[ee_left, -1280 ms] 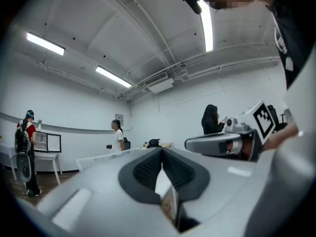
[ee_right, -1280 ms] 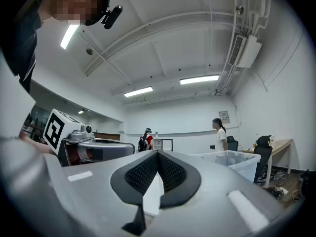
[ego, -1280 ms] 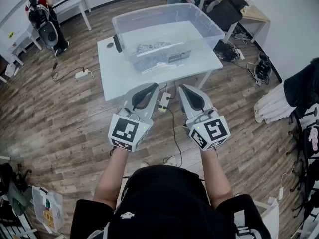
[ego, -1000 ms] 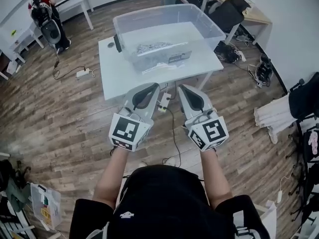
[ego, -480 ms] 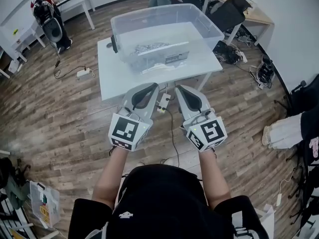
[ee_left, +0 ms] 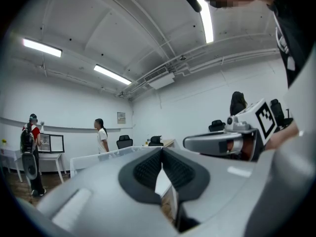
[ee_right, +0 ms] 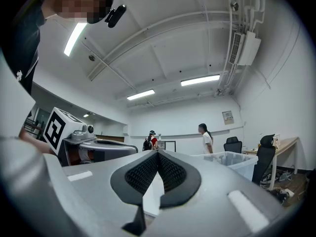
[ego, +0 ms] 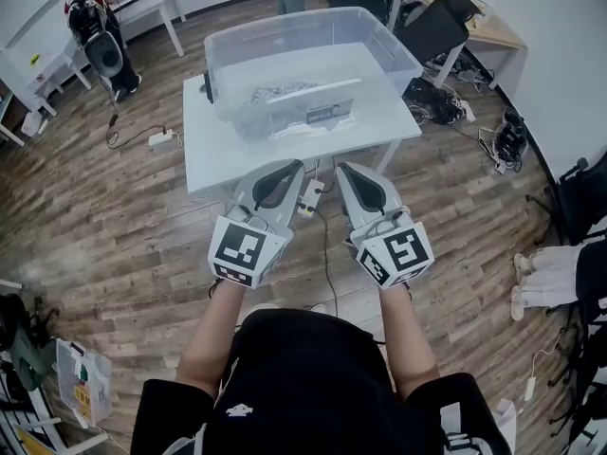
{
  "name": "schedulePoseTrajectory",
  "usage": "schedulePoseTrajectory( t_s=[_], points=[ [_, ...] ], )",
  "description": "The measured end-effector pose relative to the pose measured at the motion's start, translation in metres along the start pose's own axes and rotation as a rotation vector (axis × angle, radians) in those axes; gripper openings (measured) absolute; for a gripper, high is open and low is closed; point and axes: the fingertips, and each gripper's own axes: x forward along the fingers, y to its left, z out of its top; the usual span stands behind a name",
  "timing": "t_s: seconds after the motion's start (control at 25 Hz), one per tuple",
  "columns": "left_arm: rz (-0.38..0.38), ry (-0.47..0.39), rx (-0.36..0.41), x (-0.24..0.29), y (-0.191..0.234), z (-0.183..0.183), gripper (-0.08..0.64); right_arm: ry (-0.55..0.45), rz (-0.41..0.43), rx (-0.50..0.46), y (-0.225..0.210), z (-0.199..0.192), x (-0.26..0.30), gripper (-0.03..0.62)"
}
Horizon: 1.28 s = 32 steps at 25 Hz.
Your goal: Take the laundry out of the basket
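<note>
Two tongs side by side, level, near the surface's front edge. Left tongs (ego: pixel 282 169) jaws together, nothing between. Right tongs (ego: pixel 358 171) jaws together, nothing between. Beyond them, white surface (ego: pixel 223 150) carries clear basket (ego: pixel 403 60). Laundry (ego: pixel 281 92), grey patterned, lies on the basket bottom, well apart from both tongs. Wood floor (ego: pixel 114 235) all around. Black chair (ego: pixel 429 25) past the surface.
</note>
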Motion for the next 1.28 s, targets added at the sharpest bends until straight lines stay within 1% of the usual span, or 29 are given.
schedulePoseTrajectory(
  t_s=[0.12, 0.48, 0.64, 0.76, 1.0, 1.16, 1.28],
  points=[
    [0.006, 0.002, -0.016, 0.004, -0.003, -0.002, 0.009, -0.002, 0.008, 0.0, -0.005, 0.001, 0.0, 0.0],
    [0.035, -0.007, -0.013, 0.017, 0.008, 0.0, 0.009, 0.005, 0.018, -0.007, -0.019, 0.0, 0.01, -0.001],
    [0.022, -0.009, -0.006, 0.025, 0.014, -0.001, 0.009, -0.002, 0.013, 0.002, -0.025, 0.001, 0.021, 0.0],
    [-0.001, -0.009, 0.021, 0.032, 0.021, -0.005, 0.009, 0.0, 0.014, 0.002, -0.028, -0.002, 0.033, 0.0],
    [-0.004, -0.01, 0.02, 0.052, 0.049, -0.009, 0.009, 0.005, 0.006, 0.004, -0.04, -0.007, 0.063, 0.0],
    [-0.018, -0.014, -0.009, 0.066, 0.075, -0.011, 0.009, 0.007, 0.012, 0.002, -0.046, -0.007, 0.092, 0.0],
    [-0.028, -0.021, -0.016, 0.077, 0.092, -0.013, 0.009, 0.011, 0.009, -0.004, -0.052, -0.008, 0.11, -0.001]
  ],
)
